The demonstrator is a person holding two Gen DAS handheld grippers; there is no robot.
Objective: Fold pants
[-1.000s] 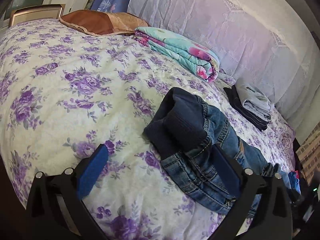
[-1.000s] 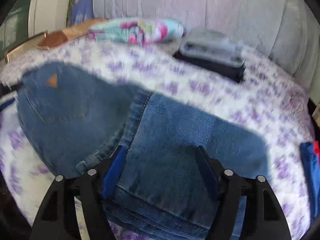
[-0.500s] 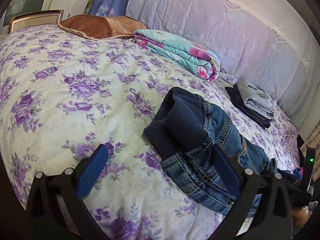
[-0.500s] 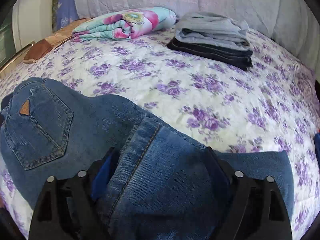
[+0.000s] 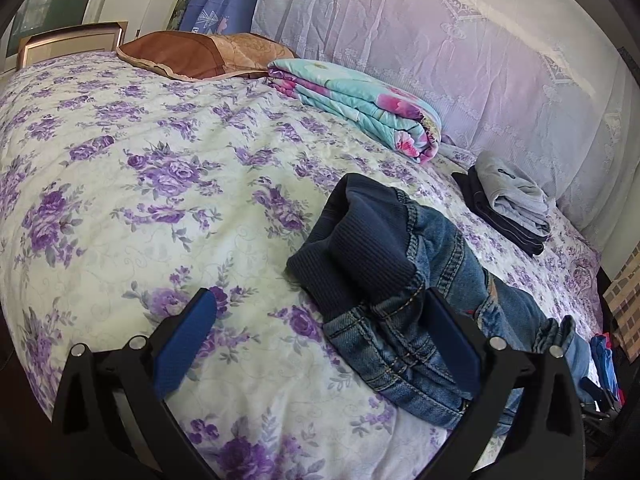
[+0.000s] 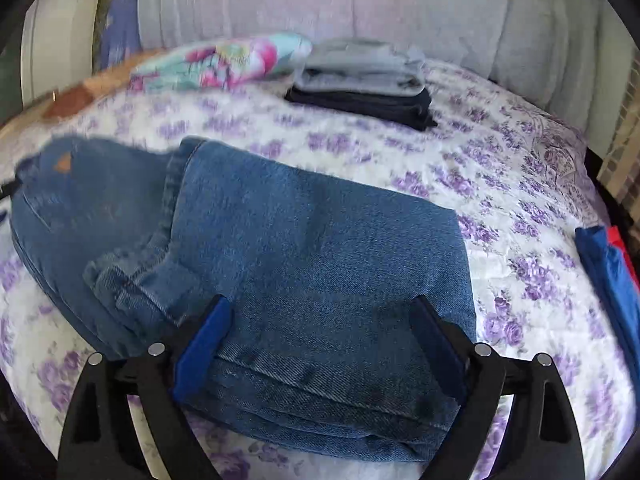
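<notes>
Blue jeans (image 5: 404, 280) with a dark ribbed waistband lie on the floral bedspread (image 5: 160, 184). In the right wrist view the jeans (image 6: 304, 256) lie folded, legs laid over the seat, a back pocket with a tan patch at the left. My left gripper (image 5: 320, 336) is open, its right finger over the waist end, its left finger over bare sheet. My right gripper (image 6: 320, 336) is open, its fingers straddling the folded leg end just above the denim.
A stack of folded grey and dark pants (image 6: 368, 80) sits at the back of the bed (image 6: 520, 184). A rolled floral quilt (image 5: 360, 100) and a brown pillow (image 5: 192, 56) lie behind. Blue and red cloth (image 6: 604, 264) lies at the right edge. A curtain-covered wall is behind.
My right gripper has pulled back and lifted slightly; the jeans' folded legs now lie flatter over the seat. The left gripper has barely moved.
</notes>
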